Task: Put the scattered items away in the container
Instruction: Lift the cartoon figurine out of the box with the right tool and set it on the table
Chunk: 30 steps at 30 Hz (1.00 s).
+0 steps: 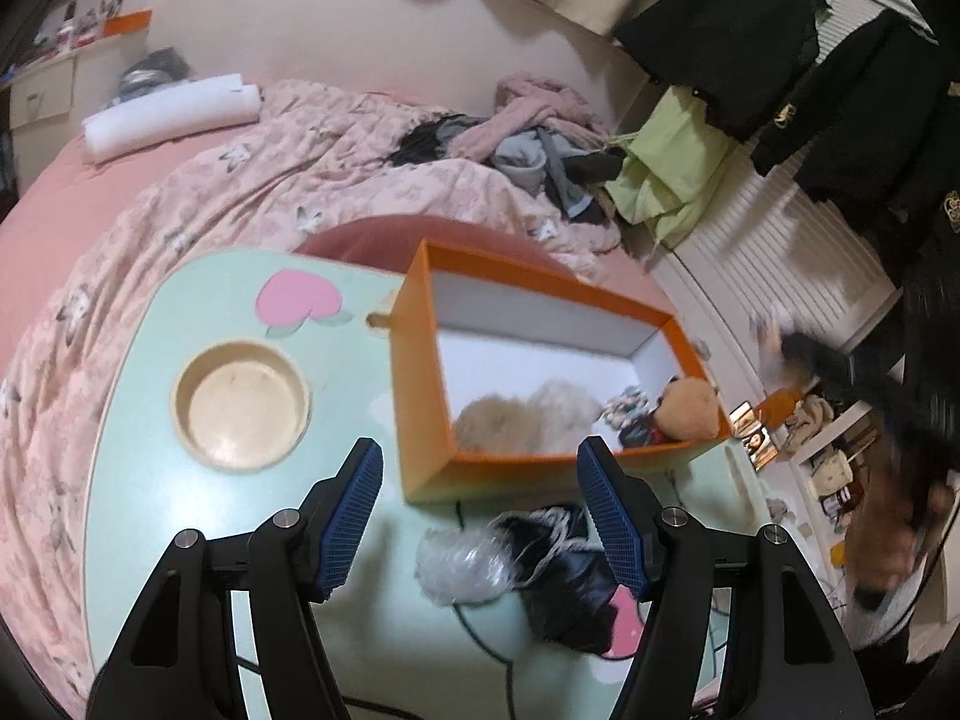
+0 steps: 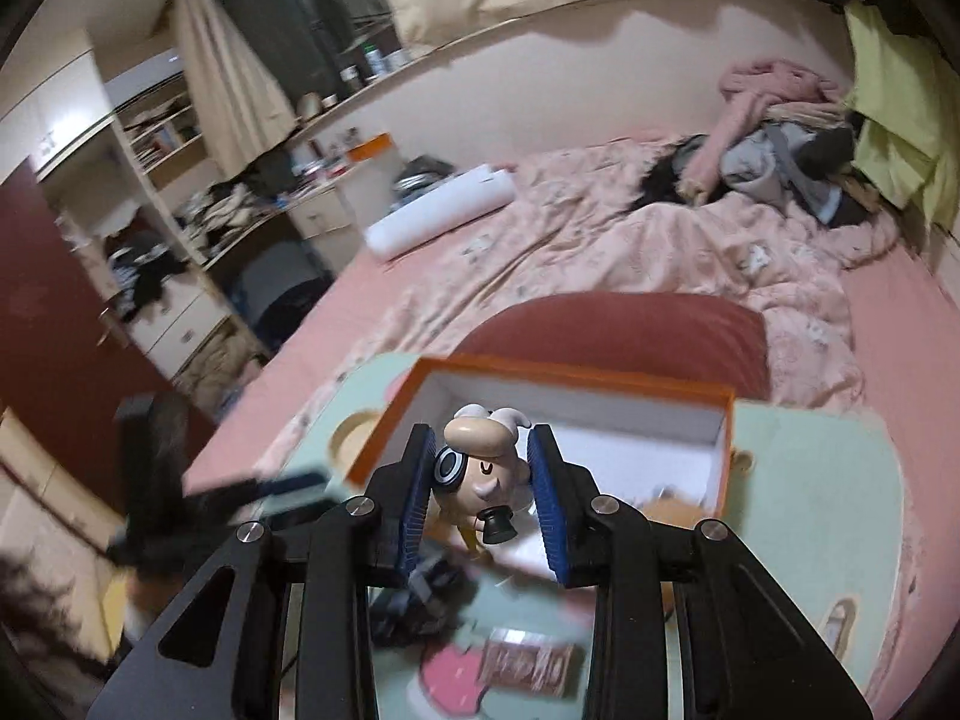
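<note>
The right tool (image 2: 483, 480) grips a figurine (image 2: 480, 468) with headphones between its blue pads, held above the near rim of the orange box (image 2: 390, 426). The left tool (image 1: 480, 516) stands wide and empty over the tabletop (image 1: 138, 480). Between its pads, toward 6 o'clock, lie a bubble-wrap wad (image 1: 462, 564) and a dark pouch (image 1: 570, 576). Inside the box, at its 5 o'clock corner, sit fluffy toys (image 1: 528, 414) and a tan plush (image 1: 690, 408). A round cup recess (image 1: 240, 405) lies at 9 o'clock of the box
</note>
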Each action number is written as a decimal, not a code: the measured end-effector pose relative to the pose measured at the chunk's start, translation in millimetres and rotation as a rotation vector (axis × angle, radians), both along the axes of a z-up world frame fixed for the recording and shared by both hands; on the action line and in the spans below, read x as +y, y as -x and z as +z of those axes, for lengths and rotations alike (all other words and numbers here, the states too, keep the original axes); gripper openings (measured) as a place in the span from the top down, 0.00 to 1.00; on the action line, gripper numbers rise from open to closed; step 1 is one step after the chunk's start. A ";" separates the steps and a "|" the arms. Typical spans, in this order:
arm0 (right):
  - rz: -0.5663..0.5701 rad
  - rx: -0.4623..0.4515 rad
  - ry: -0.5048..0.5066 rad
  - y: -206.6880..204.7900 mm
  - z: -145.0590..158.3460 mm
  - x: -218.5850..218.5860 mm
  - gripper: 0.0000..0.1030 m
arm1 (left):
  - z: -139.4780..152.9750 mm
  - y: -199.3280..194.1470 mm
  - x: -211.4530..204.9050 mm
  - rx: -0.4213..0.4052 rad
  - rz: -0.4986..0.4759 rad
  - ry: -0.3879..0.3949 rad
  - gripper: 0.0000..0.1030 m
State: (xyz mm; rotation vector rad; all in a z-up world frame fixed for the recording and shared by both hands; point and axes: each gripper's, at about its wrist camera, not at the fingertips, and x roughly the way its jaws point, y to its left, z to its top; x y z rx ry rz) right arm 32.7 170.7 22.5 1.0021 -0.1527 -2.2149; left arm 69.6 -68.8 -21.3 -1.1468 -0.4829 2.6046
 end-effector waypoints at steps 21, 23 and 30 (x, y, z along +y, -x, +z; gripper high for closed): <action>-0.071 -0.200 -0.025 -13.2 -129.9 -8.1 0.67 | 20.1 46.1 41.5 -0.064 -0.095 0.051 0.31; -0.081 -0.210 0.029 -12.5 -127.2 2.8 0.61 | 20.0 49.4 45.5 -0.073 -0.106 0.059 0.31; -0.170 -0.110 0.056 -21.6 -106.0 51.8 0.42 | 19.0 61.7 62.4 -0.108 -0.144 0.076 0.30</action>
